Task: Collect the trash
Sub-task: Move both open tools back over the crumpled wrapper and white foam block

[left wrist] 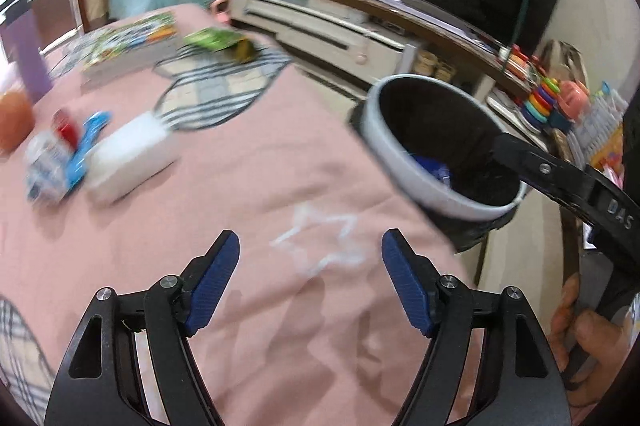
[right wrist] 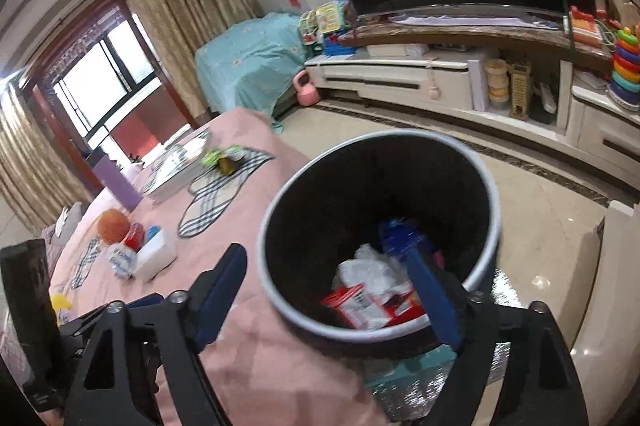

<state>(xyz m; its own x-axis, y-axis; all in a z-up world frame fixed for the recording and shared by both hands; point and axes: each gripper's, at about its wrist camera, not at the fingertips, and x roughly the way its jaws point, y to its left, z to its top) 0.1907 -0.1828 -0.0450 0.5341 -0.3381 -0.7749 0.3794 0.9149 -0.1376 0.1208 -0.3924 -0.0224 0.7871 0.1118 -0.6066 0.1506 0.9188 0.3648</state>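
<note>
A white bin with a black liner (right wrist: 494, 226) stands beside the pink-covered table; it also shows in the left wrist view (left wrist: 384, 150). Inside lie a red-and-white carton (right wrist: 360, 304), white crumpled plastic (right wrist: 370, 268) and a blue wrapper (right wrist: 404, 236). My right gripper (right wrist: 328, 290) is open and empty, hovering over the bin's near rim. My left gripper (left wrist: 311, 282) is open and empty above the pink cloth (left wrist: 248, 194). On the table lie a white box (left wrist: 128, 156), a blue-and-white wrapper (left wrist: 56, 162), a red item (left wrist: 66, 130) and a green packet (left wrist: 218, 40).
An orange ball (left wrist: 14, 120), a purple cup (left wrist: 28, 58), a stack of books (left wrist: 132, 42) and a striped cloth (left wrist: 220, 86) sit on the table. A TV cabinet (right wrist: 400, 82) with toys runs along the far wall. Tiled floor (right wrist: 540, 226) lies beyond the bin.
</note>
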